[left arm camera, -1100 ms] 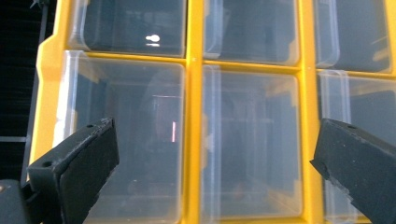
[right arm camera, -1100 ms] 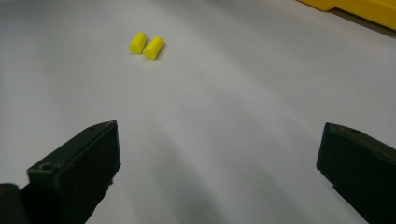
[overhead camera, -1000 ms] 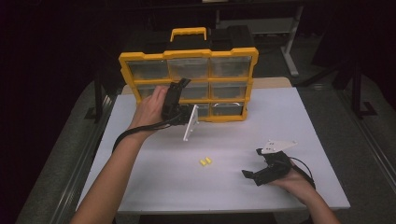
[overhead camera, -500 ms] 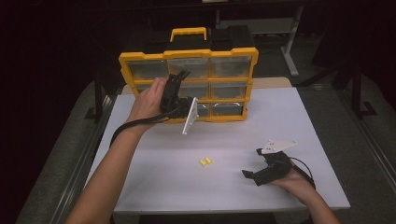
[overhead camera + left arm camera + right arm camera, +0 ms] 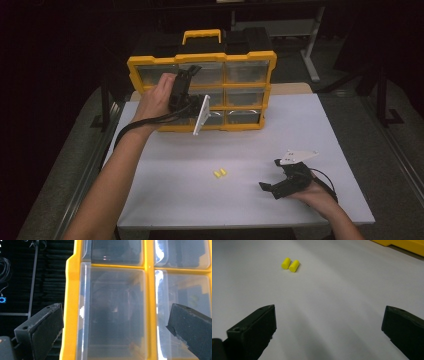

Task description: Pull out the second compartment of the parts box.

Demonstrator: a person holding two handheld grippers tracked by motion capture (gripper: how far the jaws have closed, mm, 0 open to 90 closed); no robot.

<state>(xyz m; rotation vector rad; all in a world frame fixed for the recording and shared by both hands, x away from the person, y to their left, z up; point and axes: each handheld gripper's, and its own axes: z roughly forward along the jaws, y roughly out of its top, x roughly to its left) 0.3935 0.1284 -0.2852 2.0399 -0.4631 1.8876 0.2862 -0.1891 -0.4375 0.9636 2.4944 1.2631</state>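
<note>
A yellow organizer case (image 5: 200,59) with clear drawers stands upright at the back of the white table (image 5: 325,130). My left gripper (image 5: 190,75) is held up against its front, at the left column of drawers. In the left gripper view its jaws are wide open (image 5: 116,317), facing a clear drawer (image 5: 115,310) beside the yellow frame edge (image 5: 71,302), with nothing between them. Two small yellow earplugs (image 5: 220,173) lie side by side mid-table. My right gripper (image 5: 272,176) rests low on the table to their right, open and empty (image 5: 329,317), with the earplugs (image 5: 290,264) ahead to the upper left.
The case has a yellow carry handle (image 5: 201,35) on top. A dark stand (image 5: 312,45) and dark floor lie beyond the table. The table's front edge (image 5: 250,222) runs just behind my right hand.
My left gripper has risen along the front of the case, from about the middle drawers towards the upper ones. The right gripper and the earplugs have stayed put.
</note>
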